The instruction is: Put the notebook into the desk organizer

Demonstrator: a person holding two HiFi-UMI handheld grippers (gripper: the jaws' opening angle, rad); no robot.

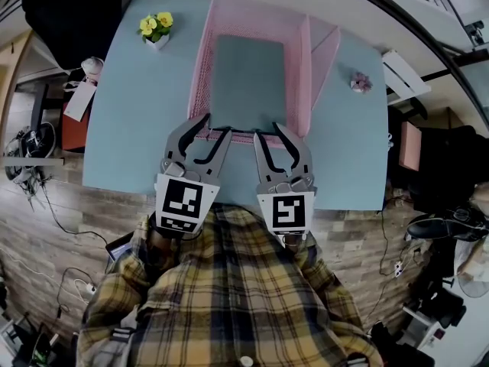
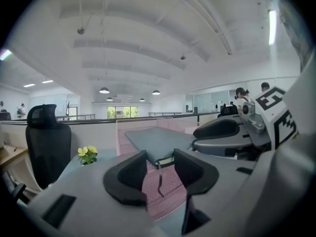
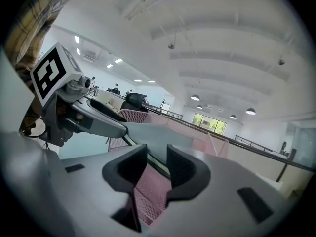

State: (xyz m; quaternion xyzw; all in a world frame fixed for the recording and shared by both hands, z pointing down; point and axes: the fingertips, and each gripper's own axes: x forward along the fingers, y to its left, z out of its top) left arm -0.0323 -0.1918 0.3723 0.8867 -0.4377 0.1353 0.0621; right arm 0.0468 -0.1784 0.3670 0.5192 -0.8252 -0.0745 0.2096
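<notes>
A grey-green notebook (image 1: pixel 247 82) lies flat inside the pink mesh desk organizer (image 1: pixel 200 75) on the light blue table (image 1: pixel 130 128). Both grippers hover at the organizer's near edge, side by side. My left gripper (image 1: pixel 218 125) is open; in its own view the notebook (image 2: pixel 158 139) and a thin dangling band sit just past the jaws, with pink mesh (image 2: pixel 165 191) below. My right gripper (image 1: pixel 267 131) is open too, with a narrower gap. Its view shows the notebook's edge (image 3: pixel 158 142) beyond the jaws and only mesh (image 3: pixel 148 186) between them.
A small pot of yellow flowers (image 1: pixel 156 27) stands at the table's far left, a small pink object (image 1: pixel 361 82) at the far right. A black office chair (image 1: pixel 72 10) is behind the left corner. The table's near edge runs just under the grippers.
</notes>
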